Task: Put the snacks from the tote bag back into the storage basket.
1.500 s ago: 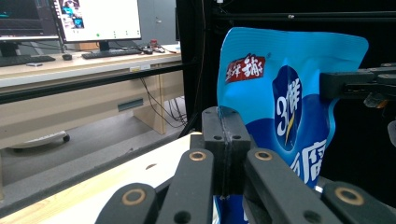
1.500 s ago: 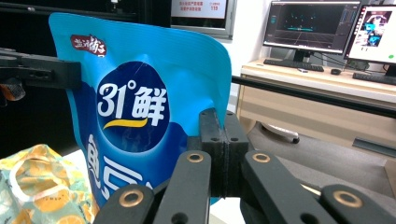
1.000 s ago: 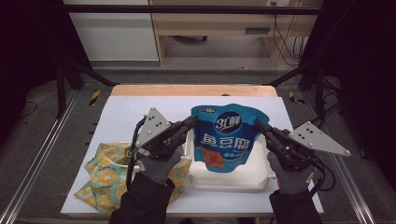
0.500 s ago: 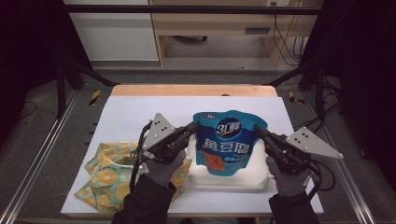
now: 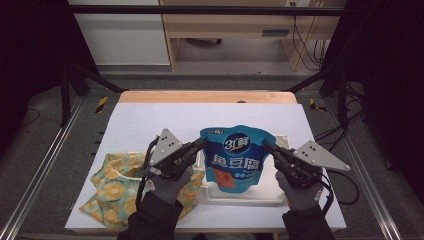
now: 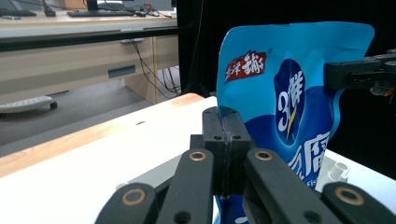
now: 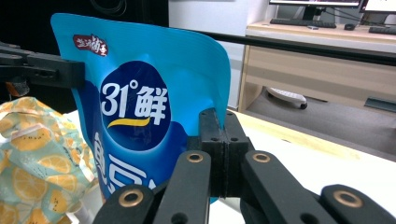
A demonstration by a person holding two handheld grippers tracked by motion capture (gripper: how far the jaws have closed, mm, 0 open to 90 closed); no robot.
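So, both grips are on: the left hand-held gripper [image 5: 202, 143] is clamped tight on the left edge of the blue pouch [image 5: 236, 157], and the right hand-held gripper [image 5: 266, 145] is pinched on its right edge, jaws pressed together with only the film between them. The pouch stands upright between the two, its base down in the white tray [image 5: 280, 192] on the desk [image 5: 150, 115], with the fruit-print cloth bag [image 5: 112, 187] lying just beside the tray on the left. From the left gripper view the jaws bite right on the pouch's side seam, and the right gripper view shows the same on the far edge. The job in hand looks like settling the pouch into the tray, and doing it well means keeping both hands level, holding the pouch taut but not stretched, and letting the base sit flat before either grip lets go, otherwise it flops.
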